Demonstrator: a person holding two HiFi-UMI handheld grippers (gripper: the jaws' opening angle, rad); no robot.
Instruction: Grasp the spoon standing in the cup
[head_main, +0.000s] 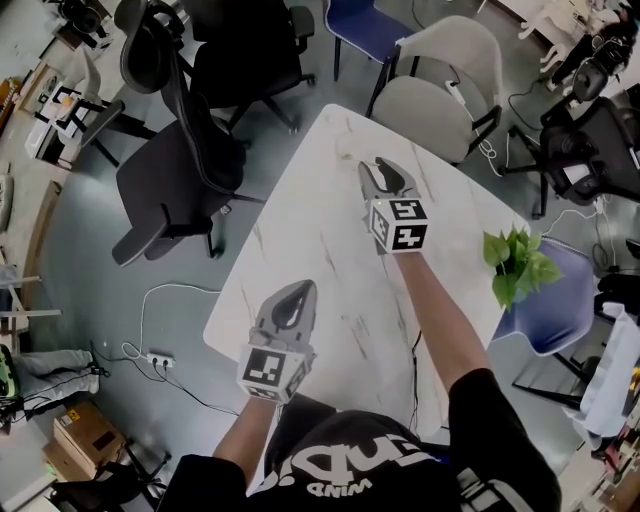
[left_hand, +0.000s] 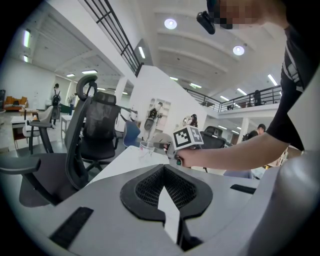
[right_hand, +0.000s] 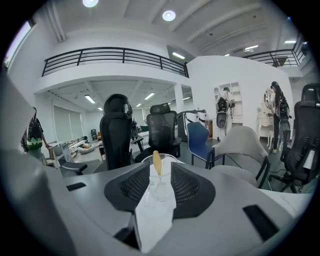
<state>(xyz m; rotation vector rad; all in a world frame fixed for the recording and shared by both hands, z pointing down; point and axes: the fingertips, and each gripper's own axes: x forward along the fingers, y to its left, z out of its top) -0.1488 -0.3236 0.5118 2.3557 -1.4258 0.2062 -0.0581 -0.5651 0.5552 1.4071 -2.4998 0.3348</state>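
Note:
A clear cup (right_hand: 159, 187) stands near the far corner of the white marble table (head_main: 320, 240). A pale yellow spoon (right_hand: 157, 162) stands upright in it. In the right gripper view my right gripper (right_hand: 159, 167) has its jaws on either side of the cup and spoon, with a small gap showing beside the spoon handle. In the head view this gripper (head_main: 375, 165) hides the cup. The left gripper view shows the cup (left_hand: 146, 147) just left of the right gripper's marker cube (left_hand: 189, 137). My left gripper (head_main: 300, 285) hovers over the near table edge, its tips together and holding nothing.
Black office chairs (head_main: 170, 180) stand left of the table. A beige chair (head_main: 440, 80) sits beyond the far corner. A blue chair (head_main: 545, 310) and a green plant (head_main: 515, 262) are at the right edge. Cables and boxes lie on the floor at lower left.

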